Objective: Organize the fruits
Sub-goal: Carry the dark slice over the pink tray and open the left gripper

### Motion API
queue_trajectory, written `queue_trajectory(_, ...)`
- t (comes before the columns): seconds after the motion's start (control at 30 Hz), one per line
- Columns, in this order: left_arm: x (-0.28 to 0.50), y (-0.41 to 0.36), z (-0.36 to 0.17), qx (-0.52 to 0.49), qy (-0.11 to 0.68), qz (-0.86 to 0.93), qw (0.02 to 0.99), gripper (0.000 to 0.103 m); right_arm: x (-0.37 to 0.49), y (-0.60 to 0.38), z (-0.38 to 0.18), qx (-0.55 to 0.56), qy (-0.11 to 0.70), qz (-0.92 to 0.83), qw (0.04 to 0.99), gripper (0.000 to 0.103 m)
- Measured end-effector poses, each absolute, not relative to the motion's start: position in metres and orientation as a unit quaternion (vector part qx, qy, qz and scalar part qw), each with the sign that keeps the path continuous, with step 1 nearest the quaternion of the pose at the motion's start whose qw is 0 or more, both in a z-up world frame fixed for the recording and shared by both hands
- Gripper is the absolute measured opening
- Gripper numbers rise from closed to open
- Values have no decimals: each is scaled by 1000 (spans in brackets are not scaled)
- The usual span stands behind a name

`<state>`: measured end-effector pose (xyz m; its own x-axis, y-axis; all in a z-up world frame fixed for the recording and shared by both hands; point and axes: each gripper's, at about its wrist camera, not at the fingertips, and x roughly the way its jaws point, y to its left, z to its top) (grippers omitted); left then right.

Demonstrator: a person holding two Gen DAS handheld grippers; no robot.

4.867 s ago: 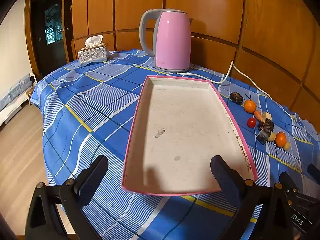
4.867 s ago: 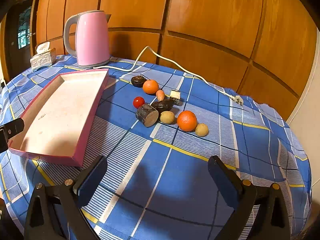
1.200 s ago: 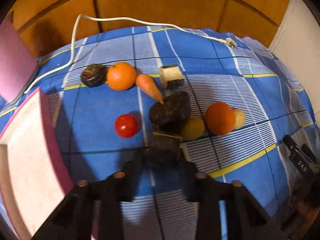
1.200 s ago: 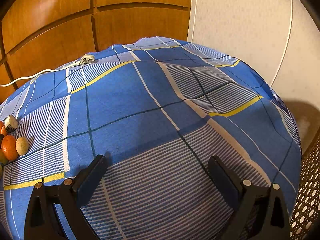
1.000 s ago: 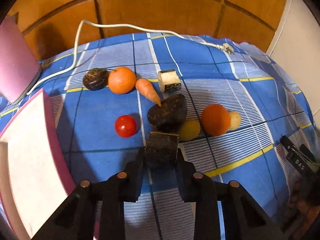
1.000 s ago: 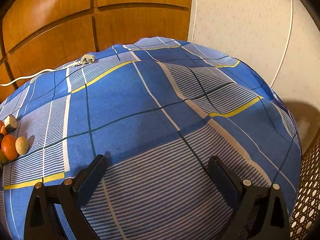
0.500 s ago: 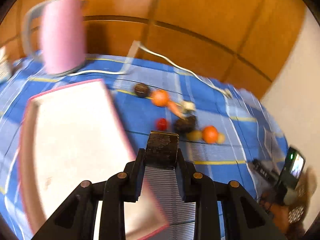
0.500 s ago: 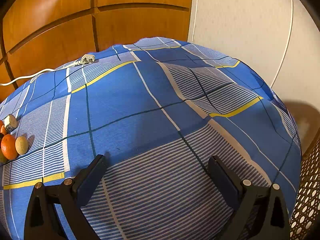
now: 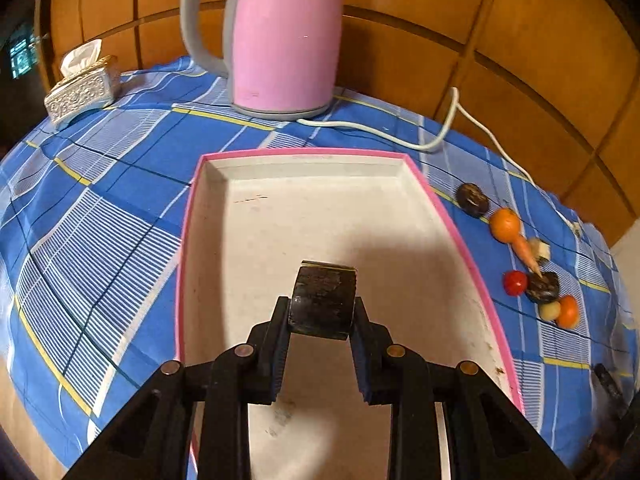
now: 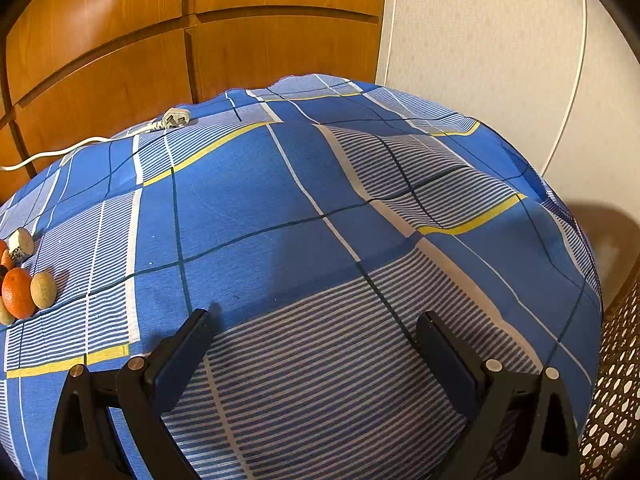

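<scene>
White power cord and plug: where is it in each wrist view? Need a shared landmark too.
Left wrist: the white power cord runs from the pink kettle rightward along the table's far edge.
Right wrist: the cord's plug lies at upper left on the tablecloth; the cord leaves the left edge.
Shared landmark: the orange beside the small tan fruit.

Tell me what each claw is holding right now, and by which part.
The left claw pinches the dark chunk by its two opposite sides, over the pink tray. The right claw is open and holds nothing.
</scene>
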<state>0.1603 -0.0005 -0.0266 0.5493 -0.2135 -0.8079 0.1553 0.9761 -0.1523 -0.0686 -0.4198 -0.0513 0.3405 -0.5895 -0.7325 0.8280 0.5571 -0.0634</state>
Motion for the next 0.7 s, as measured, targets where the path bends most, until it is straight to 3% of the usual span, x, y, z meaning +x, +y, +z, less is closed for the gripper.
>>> queue_trajectory(0.27,163,7,-34,-50,463,-84,881,34,-69,-420,-51,162,367,-442,802,102)
queue_trajectory(0.43,154,13,-27,-69,449,-80,887,60,-69,-420,-51,163,367,-442,802,102)
queue_trajectory(0.6,136,20,-10,-83,423,-72,899,62,-69,-420,-51,163,367,-442,802,102)
queue_trajectory(0.7,115,27,2,-88,403,-48,909,70,-68,-420,-51,163,367,-442,802,102)
